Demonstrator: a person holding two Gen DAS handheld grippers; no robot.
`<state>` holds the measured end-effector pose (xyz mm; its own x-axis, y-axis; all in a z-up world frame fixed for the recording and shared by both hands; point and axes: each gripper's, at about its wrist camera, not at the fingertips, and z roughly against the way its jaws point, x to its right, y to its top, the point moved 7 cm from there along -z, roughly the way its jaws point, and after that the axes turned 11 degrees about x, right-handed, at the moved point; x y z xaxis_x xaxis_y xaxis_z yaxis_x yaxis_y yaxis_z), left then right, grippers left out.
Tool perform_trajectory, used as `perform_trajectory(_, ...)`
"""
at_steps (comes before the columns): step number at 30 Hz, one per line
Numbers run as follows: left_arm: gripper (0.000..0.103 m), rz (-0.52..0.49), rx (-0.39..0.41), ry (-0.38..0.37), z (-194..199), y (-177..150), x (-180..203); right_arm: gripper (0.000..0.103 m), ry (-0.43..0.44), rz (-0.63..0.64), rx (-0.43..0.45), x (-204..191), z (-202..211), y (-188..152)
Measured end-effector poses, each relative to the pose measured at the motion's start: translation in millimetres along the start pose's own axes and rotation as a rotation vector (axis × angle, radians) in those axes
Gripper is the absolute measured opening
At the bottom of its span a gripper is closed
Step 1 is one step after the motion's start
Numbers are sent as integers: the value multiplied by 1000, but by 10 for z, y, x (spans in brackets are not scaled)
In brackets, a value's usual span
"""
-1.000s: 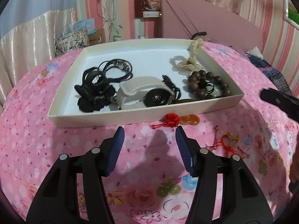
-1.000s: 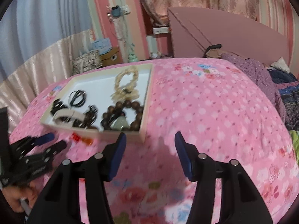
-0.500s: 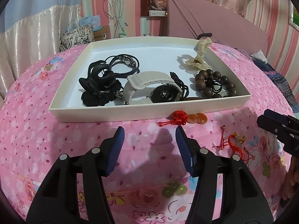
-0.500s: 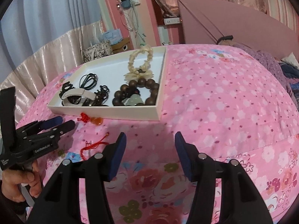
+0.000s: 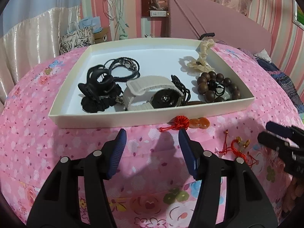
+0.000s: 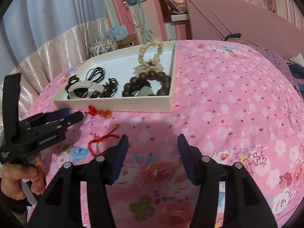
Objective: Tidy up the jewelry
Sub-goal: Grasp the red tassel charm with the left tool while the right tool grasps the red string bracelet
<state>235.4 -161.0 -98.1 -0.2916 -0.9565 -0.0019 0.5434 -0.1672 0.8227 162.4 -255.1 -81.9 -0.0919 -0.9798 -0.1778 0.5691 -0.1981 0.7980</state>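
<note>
Pink-striped wall [image 5: 275, 15] ahead, mauve headboard [image 5: 218, 24] ahead right, satin curtain [image 5: 34, 38] far left, flowered pink bedspread [image 6: 228, 95] below

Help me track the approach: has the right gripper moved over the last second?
Yes. In its own view the right gripper now sits nearer the red string bracelet, and the white tray has slid up and away, so it came down toward the bedspread.

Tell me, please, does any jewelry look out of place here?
Yes. Two red pieces lie on the pink bedcover, outside the white tray: a knotted amber charm touching its front wall and a red string bracelet nearer.
</note>
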Motion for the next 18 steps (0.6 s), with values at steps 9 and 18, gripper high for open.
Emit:
perform_trajectory(9,56,7,-14,24,-13,6,-35,54,99,86,-32,-532,-55,-45)
perform_trajectory(18,56,-38,-50,-7,-171,15,185,18,-73,170,-53,-268,-323,114)
